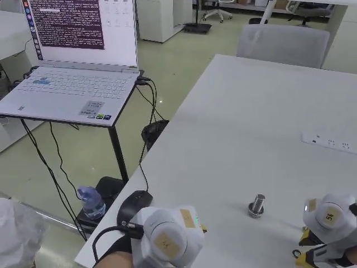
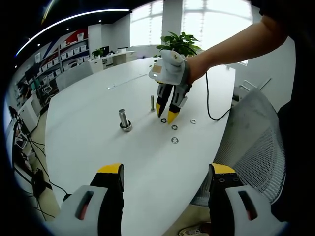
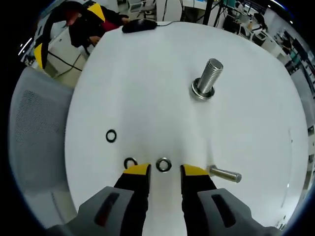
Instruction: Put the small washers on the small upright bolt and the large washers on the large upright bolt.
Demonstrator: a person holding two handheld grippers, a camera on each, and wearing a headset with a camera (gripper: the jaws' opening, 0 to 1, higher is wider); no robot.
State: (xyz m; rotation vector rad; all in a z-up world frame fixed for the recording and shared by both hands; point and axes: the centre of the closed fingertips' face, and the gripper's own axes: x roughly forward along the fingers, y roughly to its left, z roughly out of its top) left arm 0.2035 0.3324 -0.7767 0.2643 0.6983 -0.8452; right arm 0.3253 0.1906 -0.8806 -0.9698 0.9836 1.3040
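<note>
Two bolts stand upright on the white surface (image 2: pixel 88 98). The large bolt (image 3: pixel 206 78) is thick and threaded, with a wide ring at its foot; whether this ring is the bolt's own head or a washer cannot be told. The small bolt (image 2: pixel 152 102) is thin and stands near it, on the side of the right gripper.

In the left gripper view, four loose washers (image 2: pixel 174 127) lie flat on the surface, close together, near the small bolt and well apart from the large bolt. In the right gripper view three of them can be counted. None of the four sits on a bolt. They are too small to say surely which are small and which are large.

The right gripper (image 3: pixel 166 170) points down at the surface with its two yellow-tipped jaws a little apart and nothing between them. The front washer (image 3: pixel 163 164) lies just ahead of the gap, and another one lies just beside the left jaw tip.

The left gripper (image 2: pixel 167 169) is held over the near edge of the surface, its jaws wide apart and empty.

In the head view there is also one black mouse (image 1: pixel 133 205) at the edge of the surface, one power strip (image 1: pixel 329 142) farther on it, one laptop (image 1: pixel 72 84) on a stand beside, one water bottle (image 1: pixel 92 202) below, and one grey chair (image 1: pixel 281 44) at the far side.
</note>
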